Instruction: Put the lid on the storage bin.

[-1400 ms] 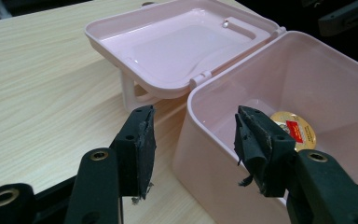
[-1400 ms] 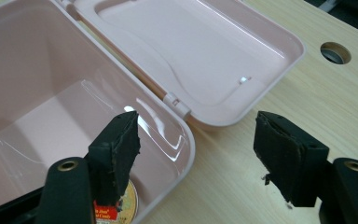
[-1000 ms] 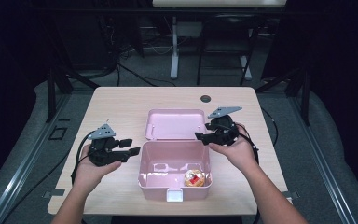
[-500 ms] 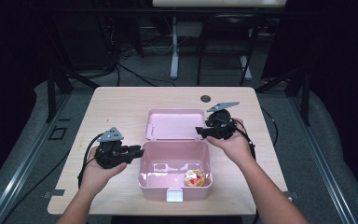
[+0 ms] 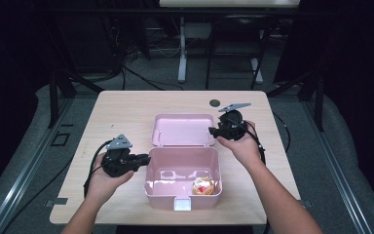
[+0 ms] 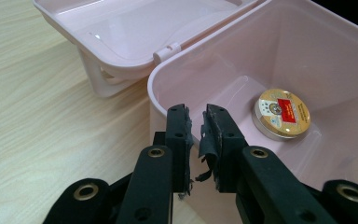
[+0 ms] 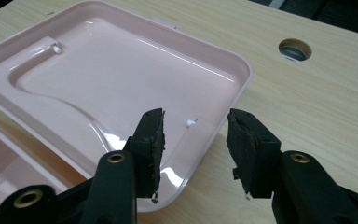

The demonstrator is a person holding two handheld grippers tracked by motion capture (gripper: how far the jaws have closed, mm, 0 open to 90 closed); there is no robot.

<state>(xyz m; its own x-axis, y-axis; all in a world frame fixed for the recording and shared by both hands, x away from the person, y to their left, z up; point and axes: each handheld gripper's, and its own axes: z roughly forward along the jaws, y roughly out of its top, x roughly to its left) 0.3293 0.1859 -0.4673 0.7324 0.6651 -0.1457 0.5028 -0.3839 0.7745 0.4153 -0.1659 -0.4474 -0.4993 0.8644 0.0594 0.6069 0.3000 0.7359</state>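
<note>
At the bottom of the high view, the glossy pink plastic lunch box sits open near the table's front edge, its smooth, rounded walls holding a small round gold tin with a red label in the lower right corner of the tub. At lower left, the left gripper has just been closing; its frayed black pads straddle the tub's left wall, nearly together, though I cannot tell whether they actually pinch the rim. Further up, at centre right, the right gripper has also been closing, its jaws still apart with the corner of the flat, hinged pink lid between them and no pad pressing on it. The slick plastic worries me: if the right jaws bite only the thin lip, the lid could slip out and flop back, and a loose hold on the left would let the light box skid across the pale wood-grain table. Beyond, a round cable hole marks the far edge.
</note>
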